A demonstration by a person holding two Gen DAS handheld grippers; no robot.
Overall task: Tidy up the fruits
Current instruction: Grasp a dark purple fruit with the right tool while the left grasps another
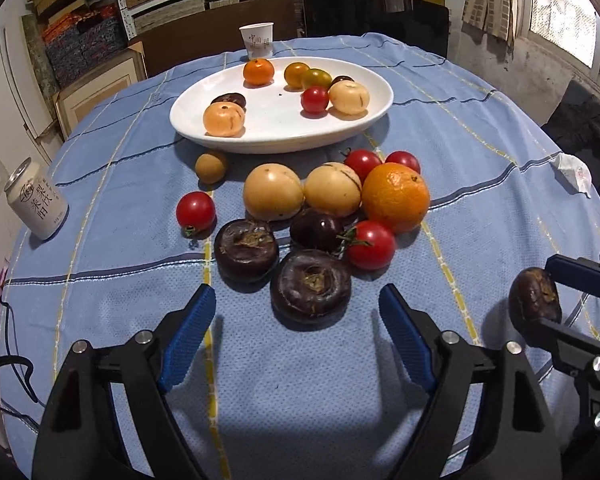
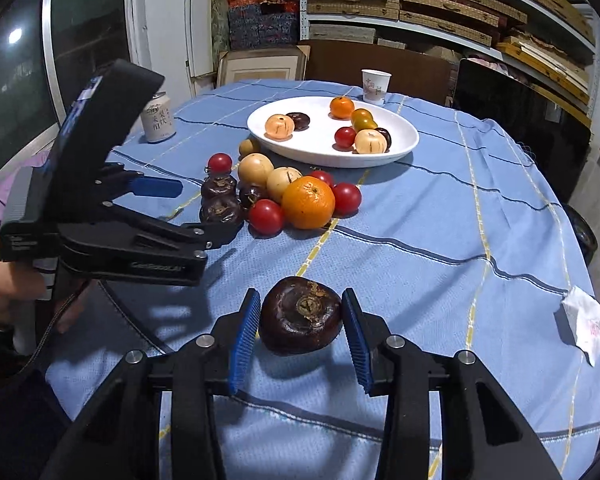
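Observation:
A white oval plate (image 1: 276,136) (image 2: 400,152) at the far side holds several fruits. On the blue cloth before it lies a pile: an orange (image 1: 396,197) (image 2: 308,202), two pale yellow fruits, red tomatoes, dark water chestnuts (image 1: 310,291). My left gripper (image 1: 296,312) is open and empty, its jaws wide just short of the nearest chestnut; it shows in the right wrist view (image 2: 196,210). My right gripper (image 2: 300,316) is shut on a dark water chestnut (image 2: 300,316) (image 1: 534,300), held just above the cloth, right of the pile.
A drink can (image 1: 36,204) (image 2: 158,118) stands at the left edge. A paper cup (image 1: 257,41) (image 2: 375,86) stands behind the plate. A crumpled tissue (image 1: 574,174) (image 2: 586,324) lies at the right edge. Shelves and chairs surround the round table.

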